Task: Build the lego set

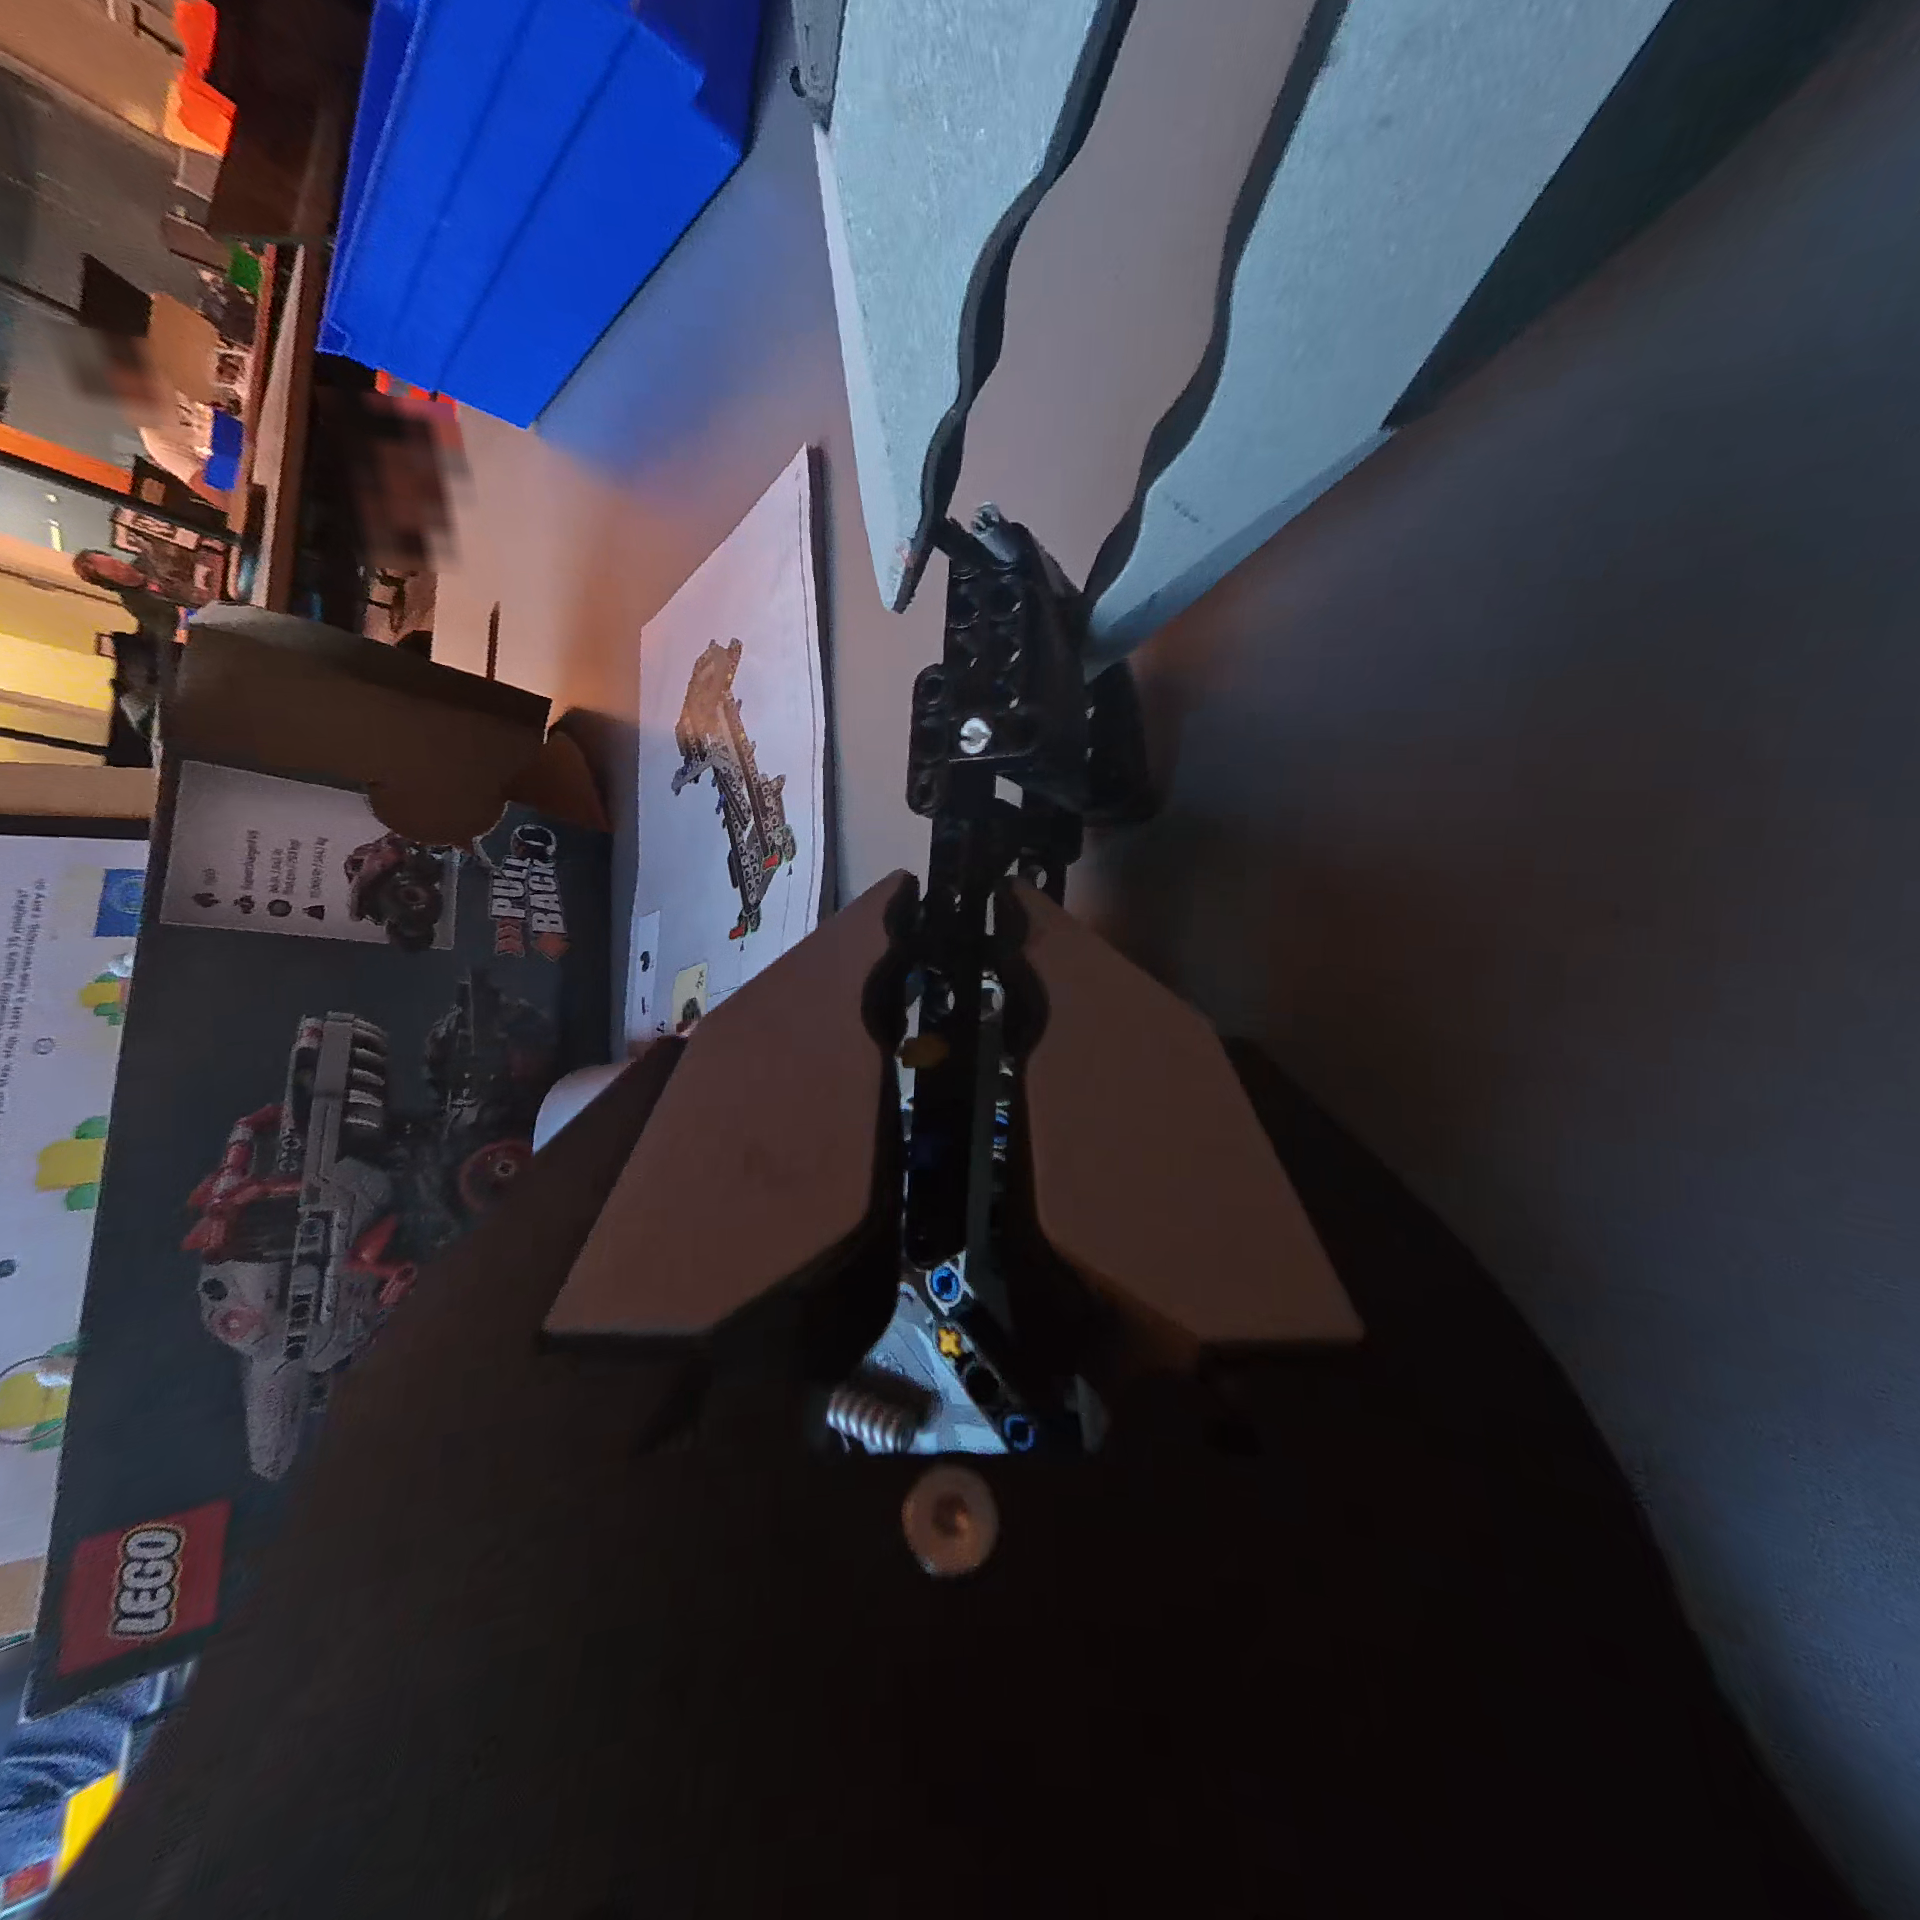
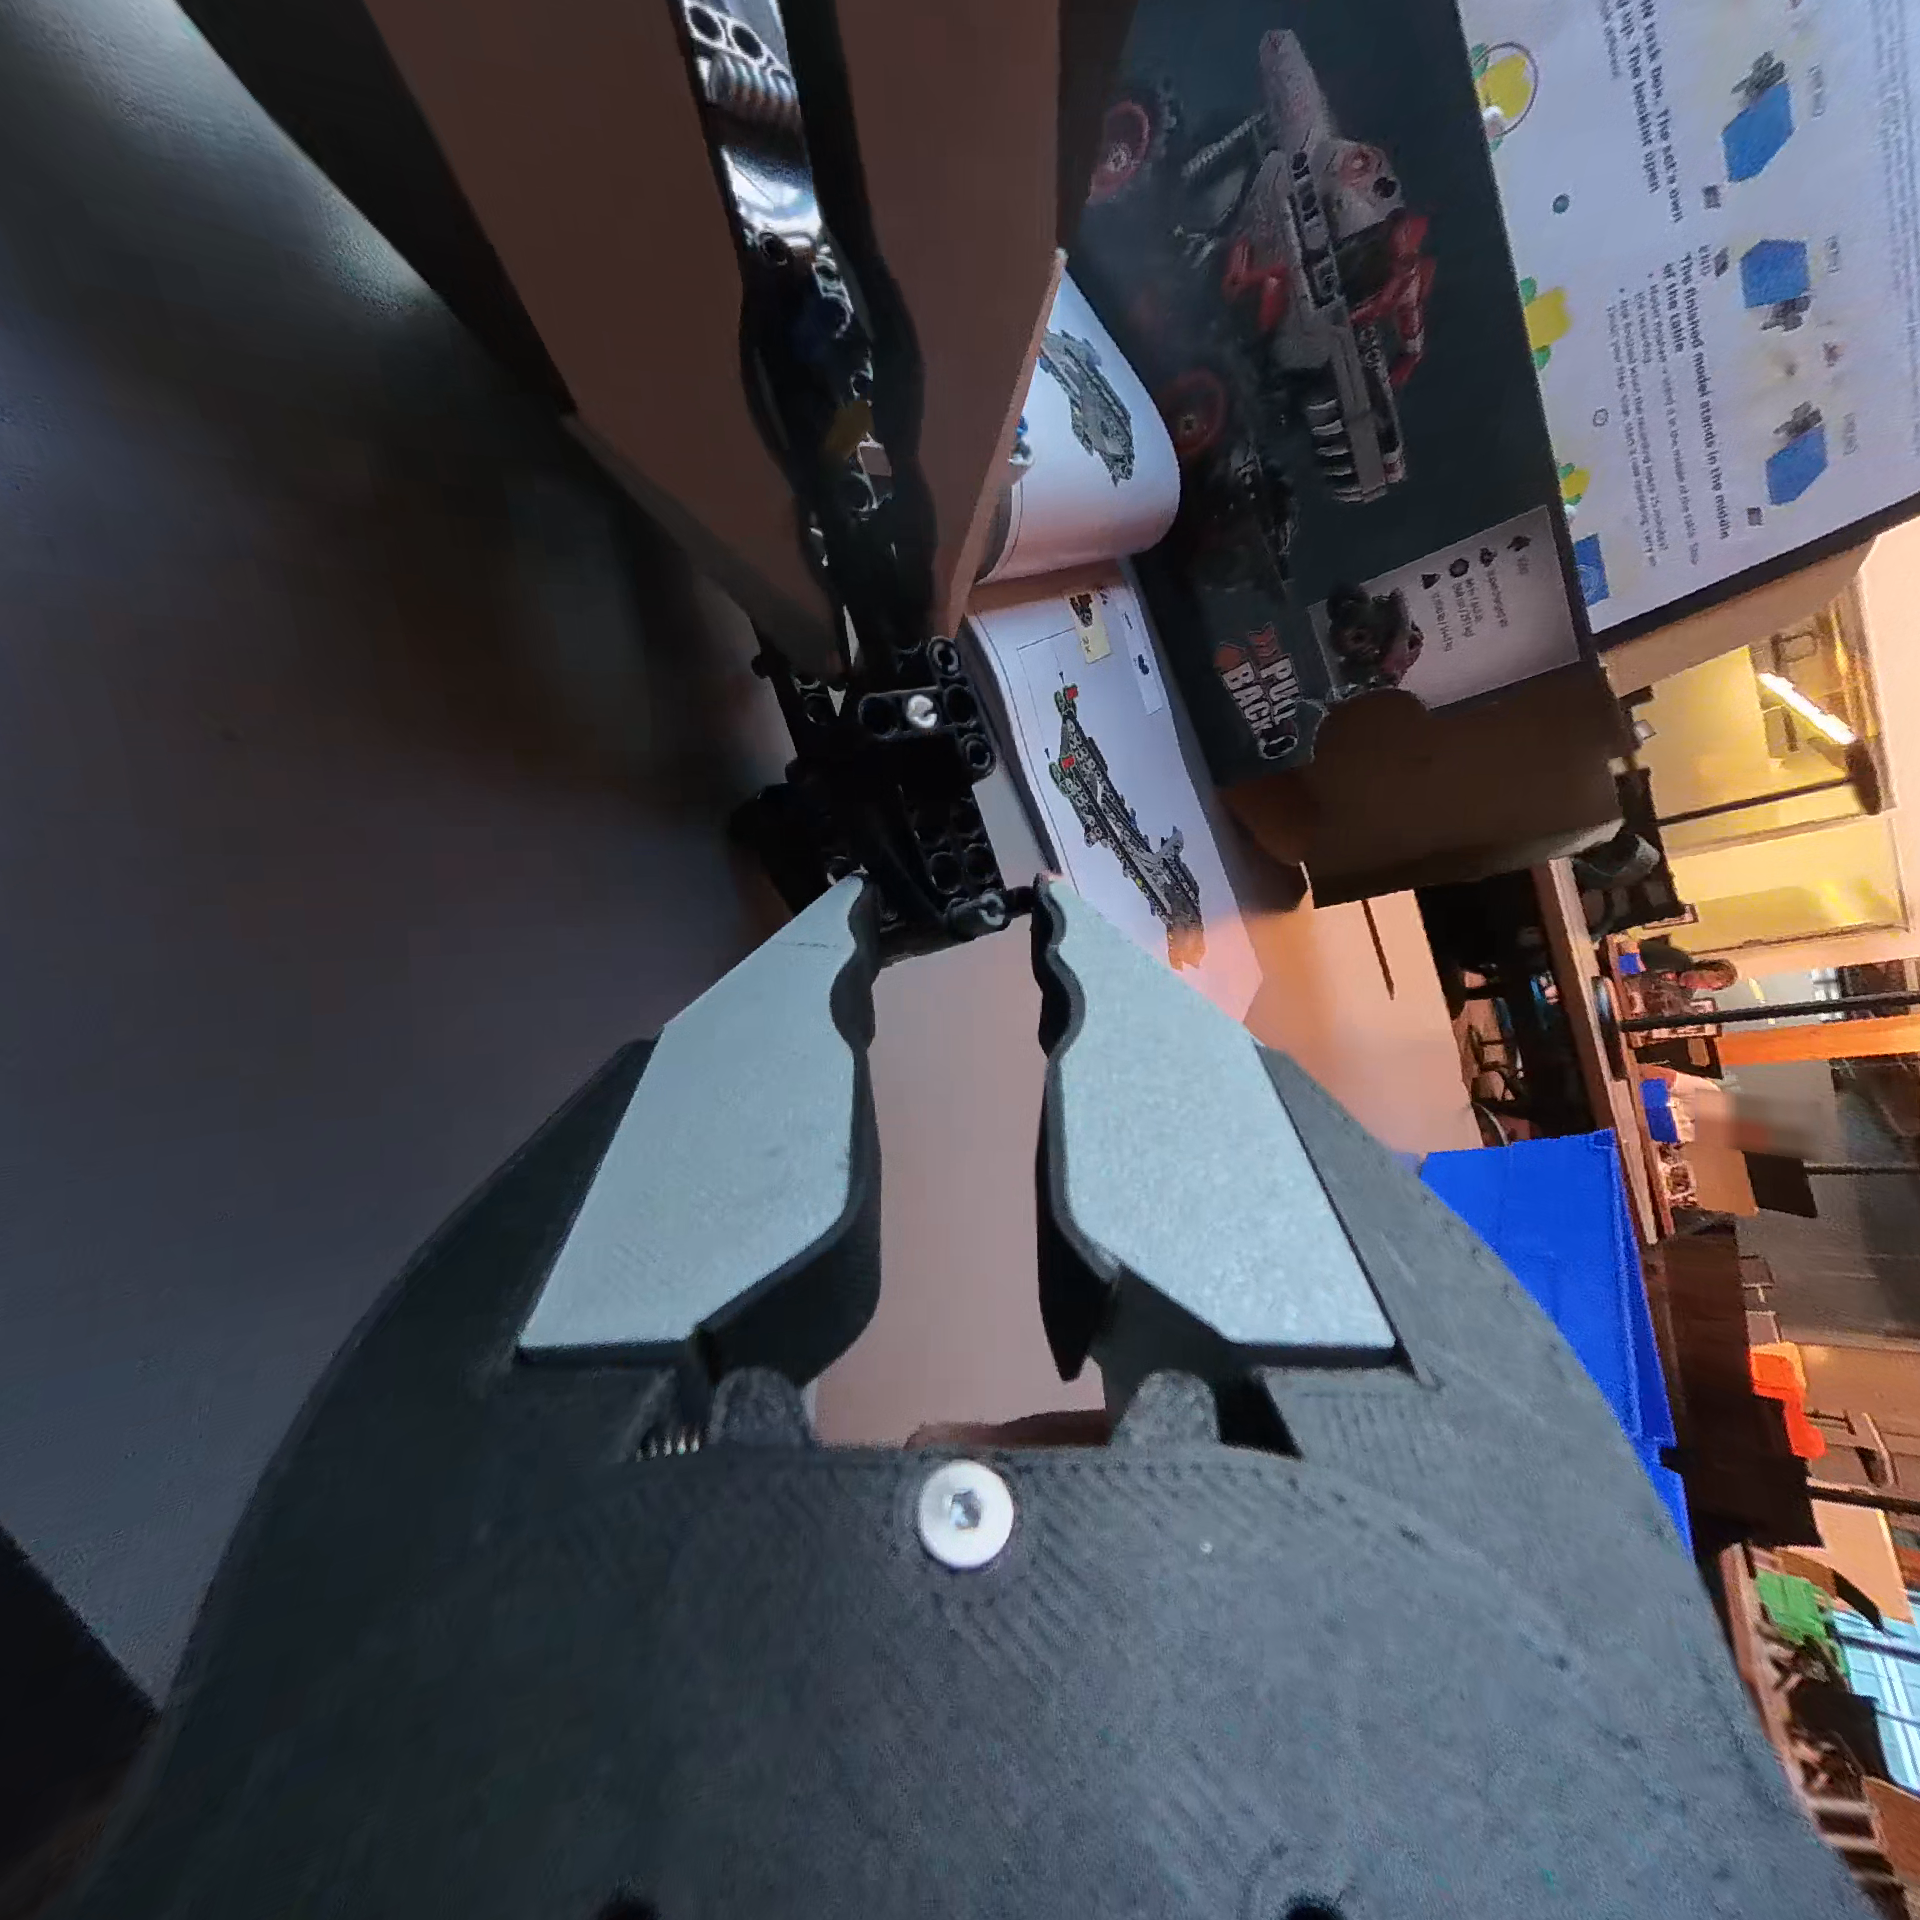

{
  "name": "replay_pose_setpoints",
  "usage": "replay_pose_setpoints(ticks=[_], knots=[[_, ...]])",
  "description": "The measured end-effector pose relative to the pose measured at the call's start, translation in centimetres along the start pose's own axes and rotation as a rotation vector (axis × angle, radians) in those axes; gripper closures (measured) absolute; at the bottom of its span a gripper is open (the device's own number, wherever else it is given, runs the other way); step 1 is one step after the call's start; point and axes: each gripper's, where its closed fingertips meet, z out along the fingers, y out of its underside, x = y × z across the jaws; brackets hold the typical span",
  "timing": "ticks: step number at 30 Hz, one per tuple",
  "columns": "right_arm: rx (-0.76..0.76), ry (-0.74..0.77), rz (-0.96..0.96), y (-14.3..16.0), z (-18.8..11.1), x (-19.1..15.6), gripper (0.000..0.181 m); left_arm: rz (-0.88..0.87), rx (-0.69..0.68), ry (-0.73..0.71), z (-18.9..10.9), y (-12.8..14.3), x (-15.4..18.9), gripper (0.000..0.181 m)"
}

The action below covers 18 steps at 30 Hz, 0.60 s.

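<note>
The left gripper (image 1: 961, 935) is squeezing tight on the long black lego model (image 1: 982, 790), holding it up in the air above the counter (image 1: 644, 488). The right gripper (image 2: 948, 902) is spread apart, its tips touching the model's far end. The lego box (image 1: 312, 1122) and the instruction book (image 1: 743, 748) are lying on the counter nearby.

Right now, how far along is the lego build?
Done: a black beam frame with pins is assembled. In hand: the left tool is clamped on it, and the open right tool reaches its far end. Left: it looks far from the grey and red vehicle on the set box; the instruction booklet lies open.
</note>
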Motion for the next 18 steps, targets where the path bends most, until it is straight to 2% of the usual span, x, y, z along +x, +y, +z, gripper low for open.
replay_pose_setpoints(ticks=[14,15,17,18], knots=[[0.018,0.167,-0.095,0.1,-1.1,0.3,0.156,0.069,-0.045,-0.124,0.1,-0.3,-0.2,0.164],[0.020,0.200,-0.112,0.0,-1.2,0.5,0.156,0.056,-0.060,-0.122,0.1,-0.1,-0.1,0.158],[0.045,0.270,-0.189,-0.6,-1.6,0.9,0.156,-0.072,-0.055,-0.093,-0.5,-0.1,0.2,0.157],[0.045,0.321,-0.231,-0.8,-1.9,1.2,0.158,-0.166,-0.046,-0.033,-1.0,-0.1,0.6,0.144]])
